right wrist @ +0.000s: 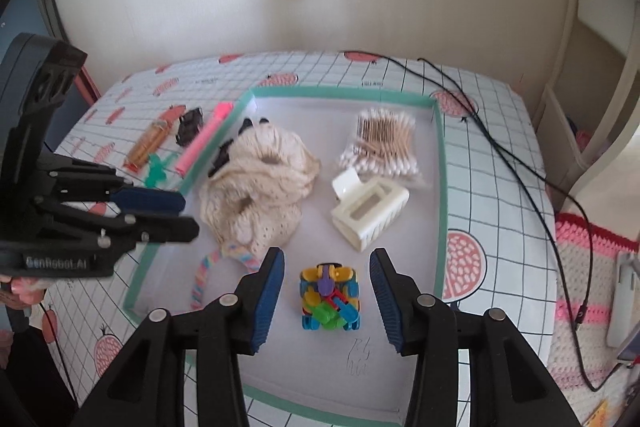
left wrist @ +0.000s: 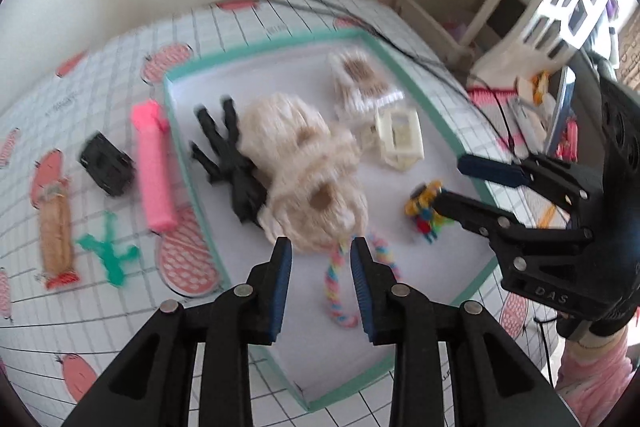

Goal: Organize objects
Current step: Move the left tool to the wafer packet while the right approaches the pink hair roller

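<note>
Currently white tray on the checked worktop holds cream knit bundle, cotton swabs, block toy; right tool released, straddling the toy, left tool released above braided rope.

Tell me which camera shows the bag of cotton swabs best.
The right wrist view: the bag of cotton swabs is sharp there, with the wooden sticks and white tips distinct, lying in the tray. The left wrist view shows it only as a motion-blurred pale bundle farther back.
</note>
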Motion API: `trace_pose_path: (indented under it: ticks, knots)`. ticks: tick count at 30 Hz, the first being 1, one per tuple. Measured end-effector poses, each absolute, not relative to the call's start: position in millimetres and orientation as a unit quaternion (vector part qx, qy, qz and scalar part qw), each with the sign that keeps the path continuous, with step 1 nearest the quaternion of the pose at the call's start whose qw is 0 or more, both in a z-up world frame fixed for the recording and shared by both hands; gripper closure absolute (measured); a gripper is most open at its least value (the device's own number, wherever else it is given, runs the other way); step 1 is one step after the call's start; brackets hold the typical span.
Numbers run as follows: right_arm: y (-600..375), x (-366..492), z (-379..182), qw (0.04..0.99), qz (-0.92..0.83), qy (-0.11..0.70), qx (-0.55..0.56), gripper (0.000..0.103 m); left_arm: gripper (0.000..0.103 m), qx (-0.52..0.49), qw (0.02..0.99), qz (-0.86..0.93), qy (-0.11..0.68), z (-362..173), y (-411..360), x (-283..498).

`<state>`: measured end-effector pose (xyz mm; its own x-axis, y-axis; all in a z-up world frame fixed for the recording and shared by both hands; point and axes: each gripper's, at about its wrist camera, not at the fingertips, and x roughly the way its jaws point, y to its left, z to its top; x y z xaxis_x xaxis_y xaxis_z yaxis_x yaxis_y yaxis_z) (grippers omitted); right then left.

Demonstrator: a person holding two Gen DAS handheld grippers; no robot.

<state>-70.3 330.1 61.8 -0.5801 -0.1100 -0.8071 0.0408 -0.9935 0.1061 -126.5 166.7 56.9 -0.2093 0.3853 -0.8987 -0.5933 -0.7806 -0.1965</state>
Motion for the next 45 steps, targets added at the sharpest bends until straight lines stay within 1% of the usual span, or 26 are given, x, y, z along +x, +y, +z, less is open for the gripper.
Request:
trace_pose_path:
  ticks: [4, 6, 7, 8, 9, 10, 11, 13, 15, 16, 17, 18, 19, 20, 22, 25, 31, 39, 45]
  knots:
    - [330, -73, 62, 0.039, -0.887, -0.038, 0.459, 0.055, 0.071, -0.533, 0.299, 0.787, 0.088, 61, 162, -137]
    - [330, -74, 61, 0.034, -0.886, -0.036, 0.461, 0.055, 0.065, -0.535, 0.290, 0.788, 0.086, 59, 168, -137]
    - [330, -74, 61, 0.032, -0.887, -0.037, 0.459, 0.050, 0.061, -0.536, 0.288, 0.789, 0.086, 58, 167, -138]
    - [332, -74, 61, 0.028, -0.889, -0.037, 0.455, 0.040, 0.058, -0.536, 0.286, 0.790, 0.086, 58, 166, -138]
    - [332, -74, 62, 0.023, -0.892, -0.036, 0.451, 0.038, 0.056, -0.535, 0.284, 0.791, 0.086, 57, 166, -138]
    - [332, -72, 63, 0.020, -0.893, -0.034, 0.448, 0.037, 0.050, -0.534, 0.280, 0.793, 0.085, 56, 166, -143]
    - [332, -73, 64, 0.018, -0.895, -0.032, 0.446, 0.036, 0.039, -0.533, 0.273, 0.797, 0.084, 58, 168, -149]
    - [332, -74, 65, 0.016, -0.897, -0.031, 0.441, 0.033, 0.030, -0.527, 0.264, 0.804, 0.079, 60, 164, -152]
    - [332, -76, 65, 0.017, -0.897, -0.034, 0.441, 0.031, 0.026, -0.523, 0.253, 0.811, 0.070, 62, 158, -158]
    - [331, -76, 65, 0.016, -0.897, -0.036, 0.440, 0.031, 0.022, -0.521, 0.249, 0.813, 0.066, 63, 156, -160]
    - [331, -77, 65, 0.015, -0.897, -0.036, 0.439, 0.029, 0.016, -0.518, 0.244, 0.817, 0.062, 64, 154, -163]
    - [330, -78, 65, 0.014, -0.898, -0.036, 0.439, 0.028, 0.014, -0.515, 0.239, 0.821, 0.057, 67, 151, -165]
    - [330, -78, 66, 0.011, -0.899, -0.036, 0.437, 0.024, 0.011, -0.511, 0.234, 0.826, 0.052, 70, 147, -168]
    - [330, -78, 66, 0.009, -0.900, -0.038, 0.435, 0.018, 0.007, -0.508, 0.230, 0.829, 0.047, 72, 144, -171]
    - [330, -80, 68, 0.006, -0.902, -0.044, 0.429, 0.013, 0.005, -0.501, 0.223, 0.836, 0.034, 77, 136, -177]
    - [329, -83, 70, 0.005, -0.906, -0.051, 0.421, 0.007, 0.005, -0.489, 0.209, 0.847, 0.019, 87, 123, -186]
    - [322, -92, 78, -0.002, -0.912, -0.063, 0.405, 0.000, 0.005, -0.457, 0.173, 0.872, -0.028, 113, 80, -207]
    - [292, -113, 102, 0.021, -0.926, -0.071, 0.370, 0.000, 0.005, -0.427, 0.112, 0.895, -0.071, 138, 13, -229]
    - [245, -136, 109, 0.062, -0.927, -0.069, 0.363, 0.000, 0.005, -0.428, 0.089, 0.895, -0.088, 139, -18, -241]
